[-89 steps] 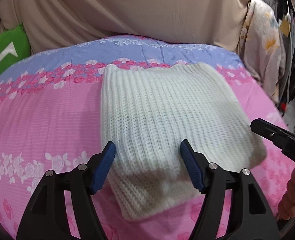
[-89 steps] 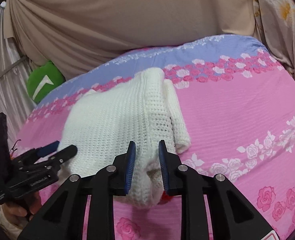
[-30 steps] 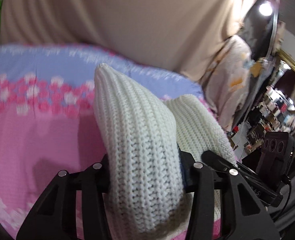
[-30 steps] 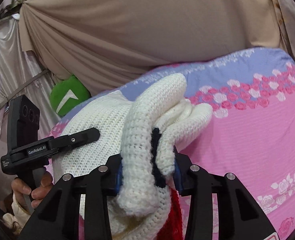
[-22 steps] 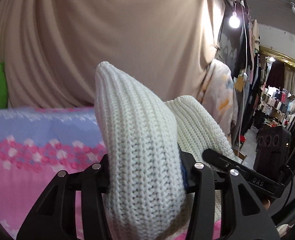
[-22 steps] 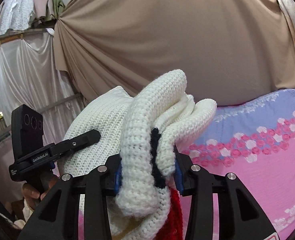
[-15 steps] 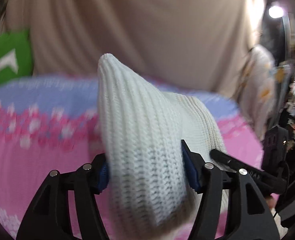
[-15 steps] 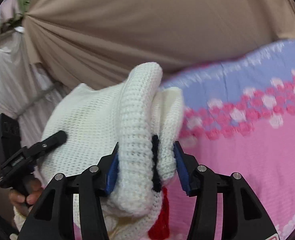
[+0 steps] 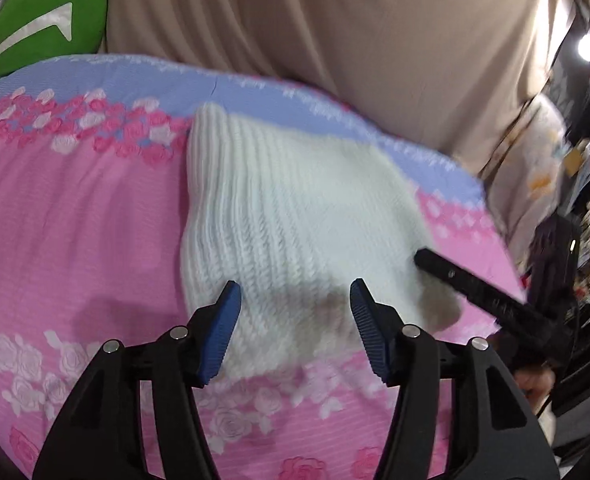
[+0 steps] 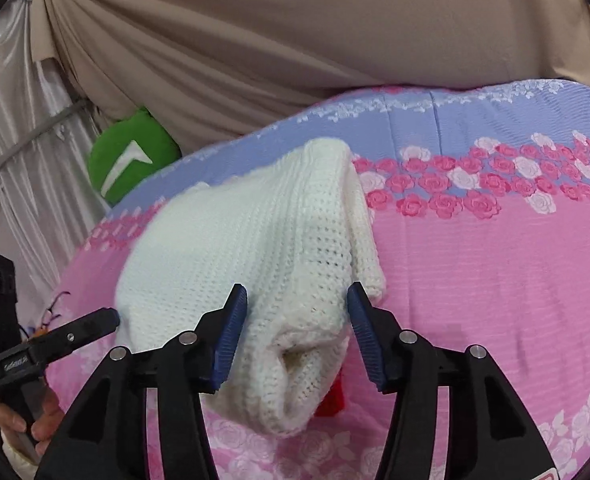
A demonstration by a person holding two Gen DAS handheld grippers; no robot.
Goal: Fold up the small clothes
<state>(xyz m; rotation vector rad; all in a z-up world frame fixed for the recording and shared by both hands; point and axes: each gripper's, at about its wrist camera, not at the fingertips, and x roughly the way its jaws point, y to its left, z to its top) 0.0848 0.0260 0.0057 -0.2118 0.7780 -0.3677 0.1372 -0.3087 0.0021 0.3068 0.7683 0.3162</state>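
A folded white knit sweater (image 9: 291,224) lies on the pink and blue floral bedspread (image 9: 75,208). My left gripper (image 9: 295,316) is open, its blue pads either side of the sweater's near left corner, not gripping it. In the right wrist view the sweater (image 10: 255,252) lies folded with a rolled near edge and a red tag (image 10: 333,400) under it. My right gripper (image 10: 297,326) is open, straddling that near edge. Each gripper shows in the other's view: the right gripper at the right (image 9: 475,284), the left gripper at the left (image 10: 55,340).
A green cushion (image 9: 47,36) sits at the bed's far left corner, seen also in the right wrist view (image 10: 131,160). A beige draped cloth (image 10: 295,40) hangs behind the bed. Floral fabric (image 9: 535,168) and shop clutter stand at the far right.
Both grippers held the sweater lifted off the bed, then lowered it onto the bedspread and opened. The sweater now lies flat and released.
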